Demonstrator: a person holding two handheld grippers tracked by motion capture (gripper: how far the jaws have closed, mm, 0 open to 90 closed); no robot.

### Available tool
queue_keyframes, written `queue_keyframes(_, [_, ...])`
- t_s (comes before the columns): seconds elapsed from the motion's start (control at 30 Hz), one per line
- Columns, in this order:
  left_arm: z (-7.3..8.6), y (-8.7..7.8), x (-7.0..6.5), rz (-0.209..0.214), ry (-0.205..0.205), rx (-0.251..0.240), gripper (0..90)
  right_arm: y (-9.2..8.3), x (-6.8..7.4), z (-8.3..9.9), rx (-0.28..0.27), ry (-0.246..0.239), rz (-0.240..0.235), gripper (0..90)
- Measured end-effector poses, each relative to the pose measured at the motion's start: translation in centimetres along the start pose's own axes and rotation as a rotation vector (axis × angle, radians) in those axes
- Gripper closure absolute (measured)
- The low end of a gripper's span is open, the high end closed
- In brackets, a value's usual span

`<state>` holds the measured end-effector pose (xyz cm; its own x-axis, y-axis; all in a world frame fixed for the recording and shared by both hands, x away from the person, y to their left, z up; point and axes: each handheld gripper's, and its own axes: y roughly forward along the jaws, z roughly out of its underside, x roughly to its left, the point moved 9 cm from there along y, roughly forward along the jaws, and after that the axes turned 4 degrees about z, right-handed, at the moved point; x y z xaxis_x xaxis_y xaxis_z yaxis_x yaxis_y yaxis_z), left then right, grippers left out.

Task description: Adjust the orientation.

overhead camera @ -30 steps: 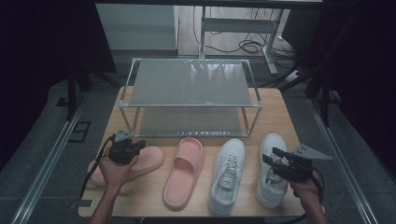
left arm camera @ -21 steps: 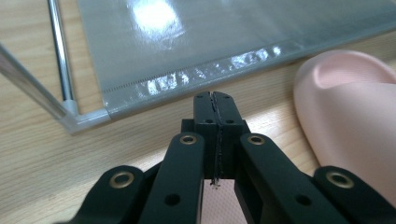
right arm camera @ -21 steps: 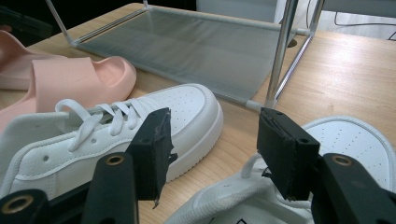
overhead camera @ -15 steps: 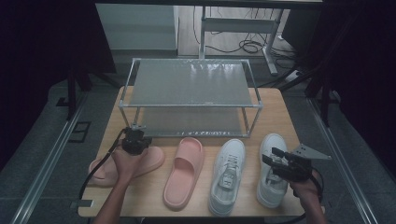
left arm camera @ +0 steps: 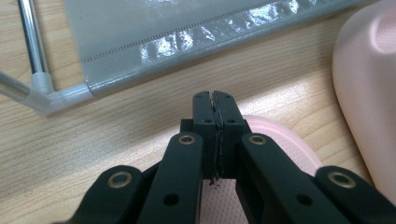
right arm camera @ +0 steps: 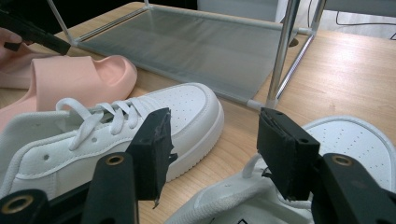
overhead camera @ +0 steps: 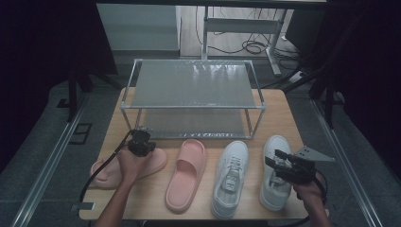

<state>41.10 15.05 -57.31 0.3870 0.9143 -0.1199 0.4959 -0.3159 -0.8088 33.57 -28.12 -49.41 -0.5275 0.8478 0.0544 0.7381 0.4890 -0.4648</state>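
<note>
Pink slide (overhead camera: 111, 170) lies under the left gripper (left arm camera: 215, 100), jaws clenched together empty, while the right gripper (right arm camera: 212, 149) hovers spread above the white sneaker (right arm camera: 355, 140).

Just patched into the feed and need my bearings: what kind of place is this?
Probably a lab or recording workspace, not a home: a wooden table in a dark room, a two-tier shoe rack set on it, cables on the floor behind, and metal rails flanking the table.

Left tool (overhead camera: 140, 142) jaws closed; right tool (overhead camera: 279, 163) jaws spread.
</note>
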Motion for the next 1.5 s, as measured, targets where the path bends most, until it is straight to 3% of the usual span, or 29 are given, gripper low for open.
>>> queue_keyframes(0.17, [0.3, -0.2, -0.6, 0.021, 0.009, 0.011, 89.5, -0.1, -0.1, 0.0, -0.001, 0.002, 0.001, 45.2])
queue_keyframes(0.33, [1.2, -0.8, -1.7, 0.047, 0.045, 0.028, 89.3, -0.1, -0.1, 0.0, -0.002, 0.001, 0.001, 45.2])
queue_keyframes(0.63, [3.6, -2.3, -3.0, 0.11, 0.058, 0.006, 89.1, -0.1, 0.0, 0.0, -0.001, 0.0, 0.002, 45.1])
queue_keyframes(0.97, [6.3, -4.3, -4.5, 0.127, 0.111, -0.008, 88.8, -0.1, 0.2, 0.0, 0.001, -0.003, -0.001, 45.1])
queue_keyframes(1.17, [7.6, -5.2, -4.7, 0.165, 0.087, -0.025, 89.1, -0.2, 0.2, -0.1, 0.002, -0.004, 0.0, 45.2])
queue_keyframes(1.5, [10.1, -6.9, -5.5, 0.148, 0.135, -0.011, 88.9, -0.2, 0.2, -0.1, 0.0, -0.005, 0.001, 45.2])
